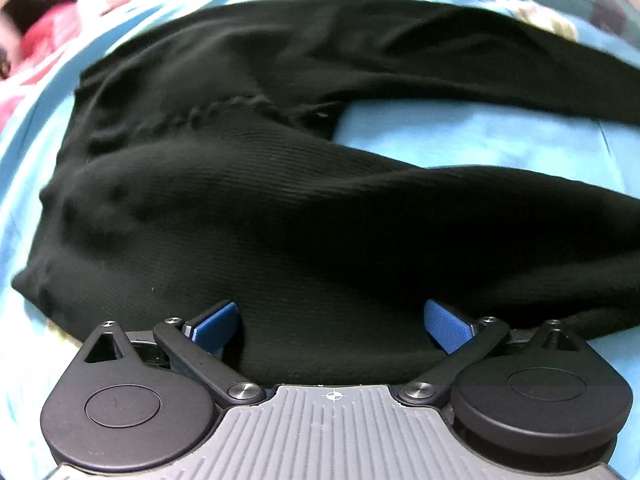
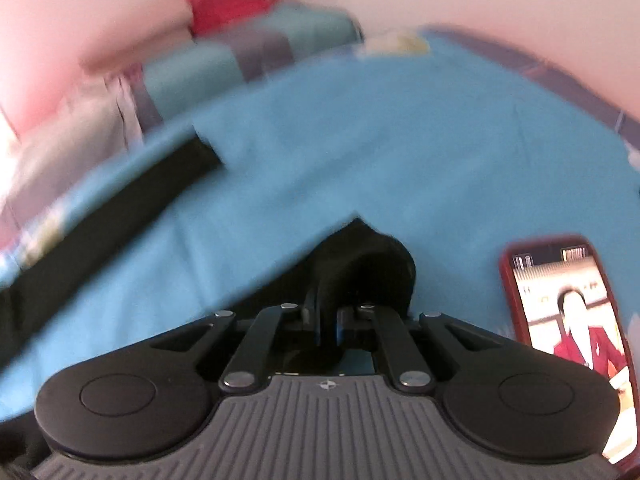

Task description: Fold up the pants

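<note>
Black ribbed pants lie on a light blue sheet, waist at the left, both legs running right with a gap between them. My left gripper is open, its blue pads spread over the near leg's edge, fabric between them. My right gripper is shut on the end of one pant leg, bunched black cloth sticking out past the fingers. The other leg stretches away to the left in the right wrist view.
A phone in a red case with a lit screen lies on the sheet just right of my right gripper. Pink and red bedding and folded teal and grey cloth sit at the bed's far edge.
</note>
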Demonstrator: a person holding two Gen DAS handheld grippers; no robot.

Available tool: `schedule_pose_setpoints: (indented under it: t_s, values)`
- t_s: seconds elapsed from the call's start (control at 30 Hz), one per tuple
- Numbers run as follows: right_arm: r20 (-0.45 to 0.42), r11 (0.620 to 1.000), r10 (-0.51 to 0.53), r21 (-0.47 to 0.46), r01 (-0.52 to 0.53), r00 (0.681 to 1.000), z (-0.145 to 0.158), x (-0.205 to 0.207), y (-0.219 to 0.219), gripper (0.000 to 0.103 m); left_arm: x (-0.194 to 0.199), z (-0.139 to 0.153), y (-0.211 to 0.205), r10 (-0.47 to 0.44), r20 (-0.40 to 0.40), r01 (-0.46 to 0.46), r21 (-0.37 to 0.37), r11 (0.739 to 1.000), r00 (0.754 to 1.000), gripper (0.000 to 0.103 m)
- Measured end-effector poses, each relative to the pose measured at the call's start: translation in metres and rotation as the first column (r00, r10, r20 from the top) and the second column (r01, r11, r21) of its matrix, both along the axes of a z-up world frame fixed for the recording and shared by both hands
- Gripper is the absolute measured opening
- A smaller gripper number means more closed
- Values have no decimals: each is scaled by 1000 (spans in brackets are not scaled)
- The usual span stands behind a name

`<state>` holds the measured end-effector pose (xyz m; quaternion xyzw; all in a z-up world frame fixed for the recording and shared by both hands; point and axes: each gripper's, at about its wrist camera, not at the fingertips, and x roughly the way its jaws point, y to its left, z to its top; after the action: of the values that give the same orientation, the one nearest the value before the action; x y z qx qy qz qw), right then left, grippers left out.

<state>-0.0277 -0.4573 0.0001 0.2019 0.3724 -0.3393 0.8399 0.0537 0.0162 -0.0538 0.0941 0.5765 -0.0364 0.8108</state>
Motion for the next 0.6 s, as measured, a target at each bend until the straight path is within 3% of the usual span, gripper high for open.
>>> schedule_pose_setpoints:
  t_s: [0.07,0.13,0.17,0.2,0.23,0.3,0.33,0.4,0.43,0.5,0.53,0.57,0.6]
  values:
    - [17,998,-32,-48,32,999,4,-4,0,11,0,0,-3,4,-1,-4,-4,1000,1000,103]
    - [46,989,-147,-11,148,988,4,-7,-5,30,2,-1,-1,16,-10,-16,-17,1000,1000,103]
    - [36,979,-202,-1,202,979,5,-9,-5,48,3,0,0,12,-13,-12,-19,1000,1000,103]
    - [31,975,-220,-25,221,975,6,-10,-2,54,3,1,0,7,-16,-7,-21,1000,1000,103]
    - [25,974,-204,-90,206,979,11,-11,6,58,3,2,2,7,-17,-7,-23,1000,1000,103]
    - [-23,947,-193,-268,180,981,17,-11,21,95,2,7,8,16,-13,-16,-32,999,1000,103]
    - [-38,918,-203,-354,177,978,21,-12,28,99,0,10,9,22,-8,-23,-39,999,1000,103]
    - [-26,896,-212,-404,183,977,31,-16,36,96,-2,17,16,34,10,-33,-52,998,999,103]
    - [-3,907,-182,-388,167,983,35,-17,41,94,-3,20,19,37,21,-36,-51,998,999,103]
    - [53,946,-10,-324,27,999,41,-19,59,84,-4,27,22,38,57,-36,-39,999,998,103]
    - [47,947,158,-292,-137,986,41,-14,80,83,-3,28,24,35,71,-33,-31,999,997,103]
    - [13,916,313,-269,-298,950,41,-12,102,79,-2,28,26,30,79,-28,-23,999,996,103]
    - [-41,844,485,-238,-480,873,35,-4,129,69,2,26,25,26,79,-25,-13,1000,997,103]
